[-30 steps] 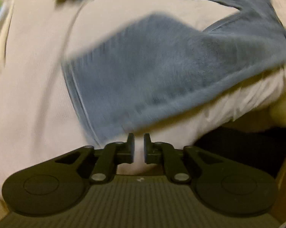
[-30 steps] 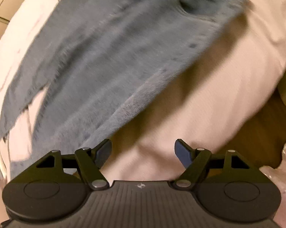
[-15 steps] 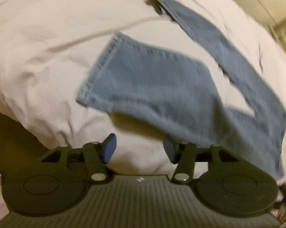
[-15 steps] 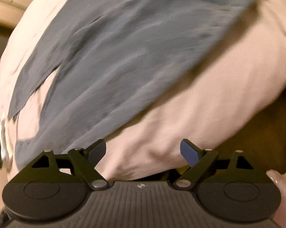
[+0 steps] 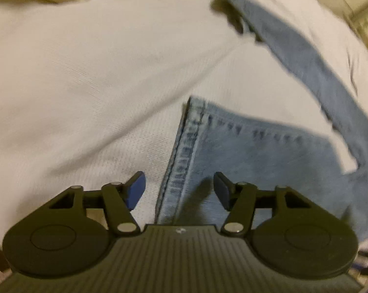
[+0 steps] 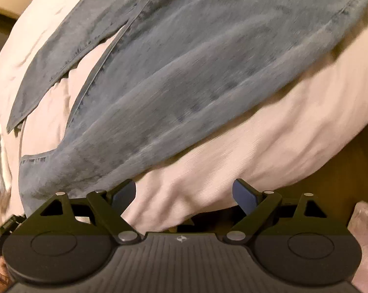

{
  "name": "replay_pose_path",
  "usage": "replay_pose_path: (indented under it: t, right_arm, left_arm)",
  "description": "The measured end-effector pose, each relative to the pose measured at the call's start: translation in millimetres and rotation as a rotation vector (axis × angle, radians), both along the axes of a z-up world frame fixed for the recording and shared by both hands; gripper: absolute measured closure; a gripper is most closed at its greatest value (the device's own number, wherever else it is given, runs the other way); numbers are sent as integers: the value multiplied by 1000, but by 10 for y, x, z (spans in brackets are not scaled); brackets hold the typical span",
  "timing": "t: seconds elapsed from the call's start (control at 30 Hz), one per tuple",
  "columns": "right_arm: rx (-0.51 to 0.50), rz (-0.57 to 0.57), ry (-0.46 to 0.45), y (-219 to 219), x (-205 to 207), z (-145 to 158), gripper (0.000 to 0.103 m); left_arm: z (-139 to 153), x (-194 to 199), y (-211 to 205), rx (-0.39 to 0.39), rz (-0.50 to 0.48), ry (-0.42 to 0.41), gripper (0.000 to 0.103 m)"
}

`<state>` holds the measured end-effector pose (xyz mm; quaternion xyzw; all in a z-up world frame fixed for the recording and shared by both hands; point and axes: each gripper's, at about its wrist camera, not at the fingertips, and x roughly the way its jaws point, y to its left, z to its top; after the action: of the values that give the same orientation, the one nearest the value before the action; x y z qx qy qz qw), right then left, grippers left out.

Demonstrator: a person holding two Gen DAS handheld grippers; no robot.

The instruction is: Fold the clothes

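1. The left claw (image 5: 179,186) is spread and empty, low over the hem of one leg of the jeans (image 5: 269,156) near the bed's (image 5: 86,73) edge.
2. The right claw (image 6: 184,193) is also spread and empty, at the bed's rounded edge.
3. Beyond, the jeans lie flat, legs splayed apart; judging by this, no fold is made yet.
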<state>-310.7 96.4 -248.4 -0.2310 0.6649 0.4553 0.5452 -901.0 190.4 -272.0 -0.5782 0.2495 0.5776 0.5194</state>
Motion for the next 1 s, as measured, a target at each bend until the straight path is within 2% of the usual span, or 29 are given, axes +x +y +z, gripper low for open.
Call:
replay_pose_path:
  t: [0.03,0.07,0.1,0.17,0.27,0.33,0.43,0.5,0.57,0.63,0.73,0.8,0.87,0.93,1.0]
  right_arm:
    - [3,-17,-4,-15,-81,-4,14]
    - [5,-33,-5,-27,-166,-13,14]
    - [7,-50,-6,-38,-251,-21,14]
    - [11,-63,-5,-61,-403,-1,14]
    - [16,-76,-3,-93,-626,41,14]
    - [18,-82,0,-97,-724,55,14]
    - [5,-78,-5,-59,-917,22,14]
    - [-10,-65,-3,-31,-1049,-10,14]
    - [-15,-40,3,-7,-1159,-5,14]
    - [-10,-12,-7,27,-1228,54,14]
    - [65,-6,-46,55,-1248,224,15]
    - [141,17,-92,143,-1288,304,17]
    - [173,52,-151,286,-1363,293,28]
    - [135,92,-162,416,-1443,144,29]
    - [53,139,-145,523,-1525,-74,33]
  left_arm:
    - [-38,7,17,5,-28,-34,79]
    - [-48,21,23,11,-56,-75,94]
    - [-17,32,22,23,-84,-120,94]
    - [219,28,-22,81,-135,-147,96]
    - [894,-190,-203,238,-172,-143,96]
    - [1222,-403,-334,295,-207,-113,93]
    - [1076,-471,-354,239,-272,-78,93]
    - [602,-414,-248,117,-256,-52,92]
    - [127,-325,-157,0,-278,13,84]
    - [-39,-305,-137,-30,-268,38,83]
    - [201,-350,-143,19,-226,75,83]
    - [448,-390,-179,74,-216,130,85]
    - [563,-343,-139,104,-242,114,85]
    - [609,-242,-66,116,-285,83,85]
    - [527,-41,14,102,-344,69,84]
